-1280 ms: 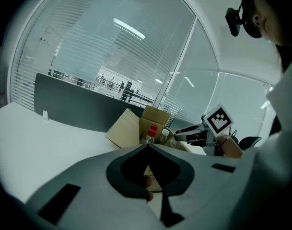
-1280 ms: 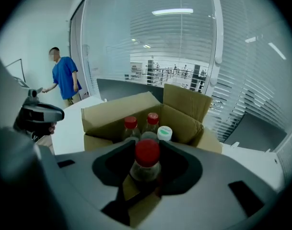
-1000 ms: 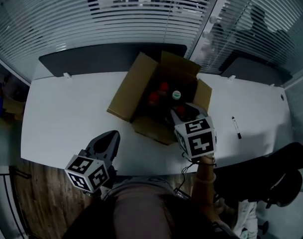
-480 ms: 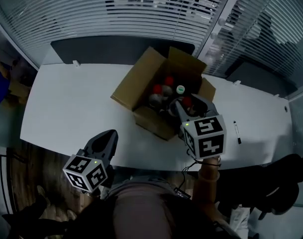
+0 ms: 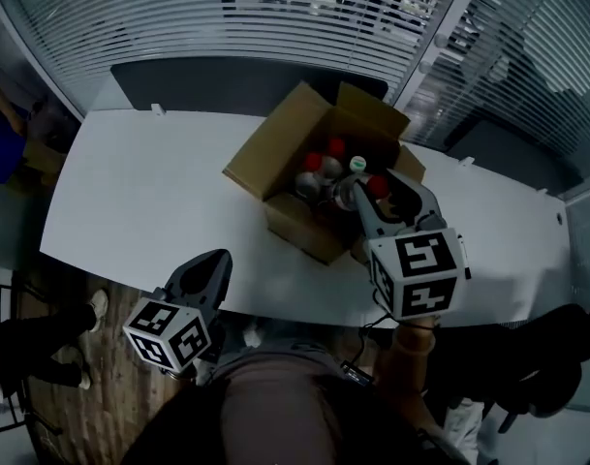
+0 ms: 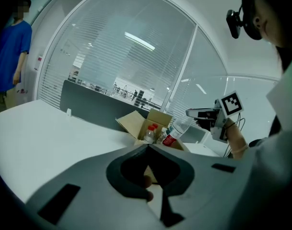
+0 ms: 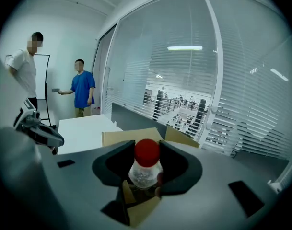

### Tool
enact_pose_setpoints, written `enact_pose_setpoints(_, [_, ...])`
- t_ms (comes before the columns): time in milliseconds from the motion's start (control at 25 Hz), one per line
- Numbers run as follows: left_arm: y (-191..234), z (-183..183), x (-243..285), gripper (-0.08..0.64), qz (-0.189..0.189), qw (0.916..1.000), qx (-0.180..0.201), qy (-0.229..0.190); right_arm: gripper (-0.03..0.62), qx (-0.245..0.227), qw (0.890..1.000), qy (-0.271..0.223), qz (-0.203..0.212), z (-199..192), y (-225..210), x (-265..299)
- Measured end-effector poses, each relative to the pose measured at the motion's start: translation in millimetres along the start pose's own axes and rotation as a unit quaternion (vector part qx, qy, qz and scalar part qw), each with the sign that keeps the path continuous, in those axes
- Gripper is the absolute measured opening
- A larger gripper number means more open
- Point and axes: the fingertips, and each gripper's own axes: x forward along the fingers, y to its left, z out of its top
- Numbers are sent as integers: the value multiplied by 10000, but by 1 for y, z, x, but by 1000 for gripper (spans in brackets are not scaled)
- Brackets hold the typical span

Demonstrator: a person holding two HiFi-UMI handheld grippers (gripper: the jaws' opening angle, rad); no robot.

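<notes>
Raised since the earlier frames, the right gripper (image 5: 372, 190) has carried the red-capped bottle (image 5: 353, 196) up out of the cardboard box (image 5: 275, 148). The box now lies below and beyond the fingertips rather than around them. The left gripper (image 5: 209, 264) has stayed low and near the body.

**Grip.** In the right gripper view the fingers (image 7: 118, 158) are clamped on the bottle (image 7: 145, 172) at its shoulder, just under the cap, which stands between the two pads. From the left gripper view the bottle (image 6: 177, 130) hangs tilted from the right gripper (image 6: 203, 114), base toward the box (image 6: 138, 122).

**Handling.** Clear plastic of this kind is probably smooth, light-walled and apt to yield at mid-body. The neck and shoulder are the stiffest places to hold, and the cap's rim checks downward slip. How much liquid is inside is hard to read through the wide-angle lens, so its weight is uncertain.

**Pose.** The right forearm is stretched forward and the marker cube faces up. The jaws point away from the person, above the other bottles (image 5: 319, 166) left in the box. The left gripper (image 6: 148, 147) is held off the near edge of the white table (image 5: 139, 192), its fingers together on nothing.
</notes>
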Motion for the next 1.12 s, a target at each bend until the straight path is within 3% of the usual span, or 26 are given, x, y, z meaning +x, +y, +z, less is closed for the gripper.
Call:
enact_pose_setpoints(600, [37,0,-27,8,-380,9992,59,101,175,-136,9972,-574,-467,52,43,-46])
enact_pose_setpoints(1120, [78,19,-42,8,-772,9963,252,266,173,-7,9951,-707,-692,82,95,-58])
